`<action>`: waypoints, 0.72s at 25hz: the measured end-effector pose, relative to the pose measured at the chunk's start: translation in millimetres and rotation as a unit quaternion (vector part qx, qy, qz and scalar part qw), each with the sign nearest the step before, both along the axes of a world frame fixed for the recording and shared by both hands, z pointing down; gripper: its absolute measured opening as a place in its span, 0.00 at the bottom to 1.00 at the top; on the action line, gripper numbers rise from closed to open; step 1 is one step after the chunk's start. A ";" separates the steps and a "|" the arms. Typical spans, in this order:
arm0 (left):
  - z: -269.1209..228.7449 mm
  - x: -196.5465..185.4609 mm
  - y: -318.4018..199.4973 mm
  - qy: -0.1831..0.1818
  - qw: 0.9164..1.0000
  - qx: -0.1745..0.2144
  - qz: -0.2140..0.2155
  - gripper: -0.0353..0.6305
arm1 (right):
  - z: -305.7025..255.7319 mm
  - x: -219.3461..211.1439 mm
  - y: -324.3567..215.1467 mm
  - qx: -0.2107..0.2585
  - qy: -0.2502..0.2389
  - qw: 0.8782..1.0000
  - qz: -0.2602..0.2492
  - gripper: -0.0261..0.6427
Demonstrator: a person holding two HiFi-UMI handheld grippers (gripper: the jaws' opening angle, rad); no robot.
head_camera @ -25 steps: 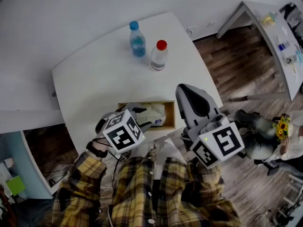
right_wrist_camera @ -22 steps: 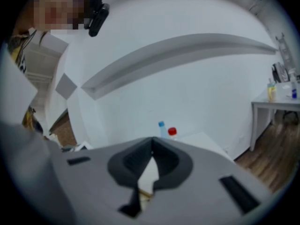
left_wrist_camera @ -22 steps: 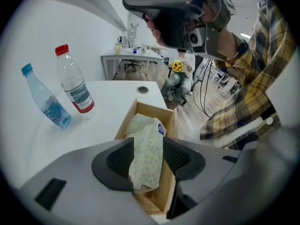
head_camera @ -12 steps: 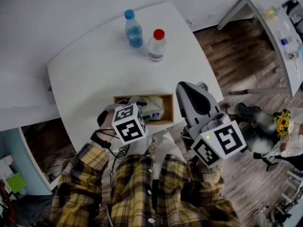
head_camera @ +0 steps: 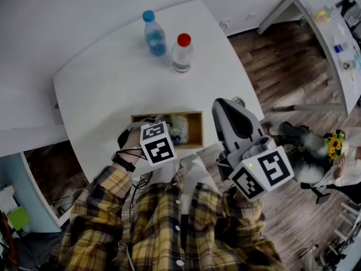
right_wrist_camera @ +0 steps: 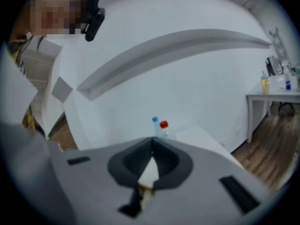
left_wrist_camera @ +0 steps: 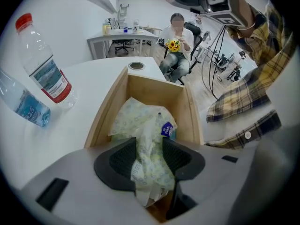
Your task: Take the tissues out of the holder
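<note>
1. The left gripper [left_wrist_camera: 149,146] has moved farther over the wooden holder [left_wrist_camera: 191,116].
2. Its jaws pinch the tissue pack [left_wrist_camera: 140,121] inside it.
3. The right gripper [right_wrist_camera: 151,146], jaws pressed together, hangs at the right.

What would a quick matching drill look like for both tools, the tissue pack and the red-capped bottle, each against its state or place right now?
Things:
1. left tool
2. right tool
3. tissue pack
4. red-capped bottle

States or places:
a. shut, nothing between its jaws
b. upright on the white table beside the blue-capped bottle
c. shut on the tissue pack
d. lying in the wooden holder, near end pinched

Pairs: 1-c, 2-a, 3-d, 4-b
</note>
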State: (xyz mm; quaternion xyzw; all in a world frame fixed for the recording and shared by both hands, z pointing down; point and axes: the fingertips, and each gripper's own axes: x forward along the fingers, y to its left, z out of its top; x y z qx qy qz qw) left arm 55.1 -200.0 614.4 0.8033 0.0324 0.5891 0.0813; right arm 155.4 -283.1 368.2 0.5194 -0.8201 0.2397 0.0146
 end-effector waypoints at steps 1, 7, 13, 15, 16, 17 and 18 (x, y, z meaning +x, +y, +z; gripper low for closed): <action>2.0 0.2 0.1 -0.003 1.000 -0.001 0.001 0.35 | 1.0 1.9 0.5 -0.001 -0.001 1.000 0.002 0.05; 6.4 2.0 0.2 -0.011 1.000 0.002 0.003 0.33 | 3.3 10.5 -0.5 -0.005 -0.006 1.000 0.010 0.05; 6.9 1.8 3.6 -0.013 1.000 -0.009 0.008 0.25 | 2.7 7.4 -3.8 -0.006 -0.004 1.000 0.005 0.06; 6.5 1.8 5.1 -0.011 1.000 -0.011 0.007 0.20 | 3.0 6.5 -4.0 -0.006 -0.004 1.000 0.004 0.05; 6.1 1.8 4.9 -0.009 1.000 -0.012 0.003 0.18 | 2.7 6.2 -4.3 -0.006 -0.004 1.000 0.004 0.05; 5.7 1.9 4.2 -0.007 1.000 -0.014 -0.003 0.17 | 2.4 6.0 -4.9 -0.006 -0.004 1.000 0.003 0.05; 5.2 2.1 3.4 -0.004 1.000 -0.016 -0.010 0.16 | 2.0 5.7 -5.5 -0.006 -0.004 1.000 0.003 0.05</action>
